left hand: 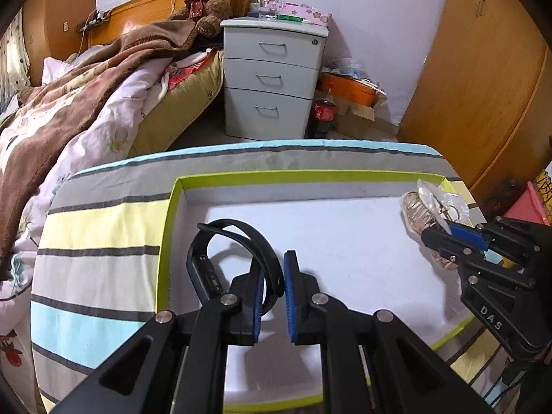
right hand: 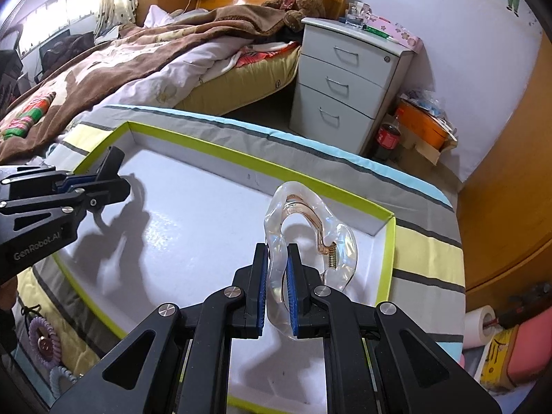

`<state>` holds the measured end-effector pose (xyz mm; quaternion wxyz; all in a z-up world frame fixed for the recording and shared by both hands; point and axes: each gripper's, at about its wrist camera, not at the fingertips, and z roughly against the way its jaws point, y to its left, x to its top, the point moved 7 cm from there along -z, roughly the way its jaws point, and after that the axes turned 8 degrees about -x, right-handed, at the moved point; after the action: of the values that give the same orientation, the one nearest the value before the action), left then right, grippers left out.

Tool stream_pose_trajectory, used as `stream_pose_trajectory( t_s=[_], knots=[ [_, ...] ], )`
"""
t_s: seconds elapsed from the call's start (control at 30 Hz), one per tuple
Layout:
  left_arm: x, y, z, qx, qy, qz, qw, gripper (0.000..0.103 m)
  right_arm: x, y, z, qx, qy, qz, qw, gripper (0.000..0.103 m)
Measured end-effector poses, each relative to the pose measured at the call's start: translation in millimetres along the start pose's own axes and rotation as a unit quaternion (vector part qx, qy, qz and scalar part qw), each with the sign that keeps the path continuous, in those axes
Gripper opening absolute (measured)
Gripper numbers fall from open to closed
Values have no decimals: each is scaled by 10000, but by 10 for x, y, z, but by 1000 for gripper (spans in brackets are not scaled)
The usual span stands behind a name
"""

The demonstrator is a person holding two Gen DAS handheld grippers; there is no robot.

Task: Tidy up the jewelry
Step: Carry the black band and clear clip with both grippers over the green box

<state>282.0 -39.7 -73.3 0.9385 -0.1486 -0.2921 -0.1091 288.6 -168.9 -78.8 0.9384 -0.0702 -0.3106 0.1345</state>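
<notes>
A shallow white box with a lime-green rim [left hand: 276, 174] lies on a striped cloth. My left gripper [left hand: 274, 276] hangs over the box's left part, shut on the strap of a black fitness band [left hand: 207, 272], whose loop sticks out ahead and to the left. Over the box's right part, my right gripper [right hand: 277, 252] is shut on a clear hair claw clip [right hand: 341, 241] with a gold spring. The right gripper [left hand: 445, 238] and clip [left hand: 417, 210] also show at the left wrist view's right edge. The left gripper [right hand: 110, 179] with the band [right hand: 114, 158] shows in the right wrist view.
The striped cloth [left hand: 103, 227] covers a round-edged table. Purple and pale blue spiral hair ties [right hand: 41, 338] lie on it near the box's front left. Beyond stand a bed, a grey drawer unit [left hand: 272, 76], a cola bottle [left hand: 324, 110] and wooden wardrobes.
</notes>
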Motion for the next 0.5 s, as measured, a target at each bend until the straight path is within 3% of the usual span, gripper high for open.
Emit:
stream_pose_trajectory(
  t_s=[0.4, 0.5],
  knots=[
    [-2, -35, -54, 135, 52, -32, 9999, 13, 16, 32, -85, -120, 10, 133, 9998, 11],
    [-11, -28, -66, 145, 80, -3, 9999, 17, 16, 29, -93, -132, 15, 121, 9998, 11]
  ],
)
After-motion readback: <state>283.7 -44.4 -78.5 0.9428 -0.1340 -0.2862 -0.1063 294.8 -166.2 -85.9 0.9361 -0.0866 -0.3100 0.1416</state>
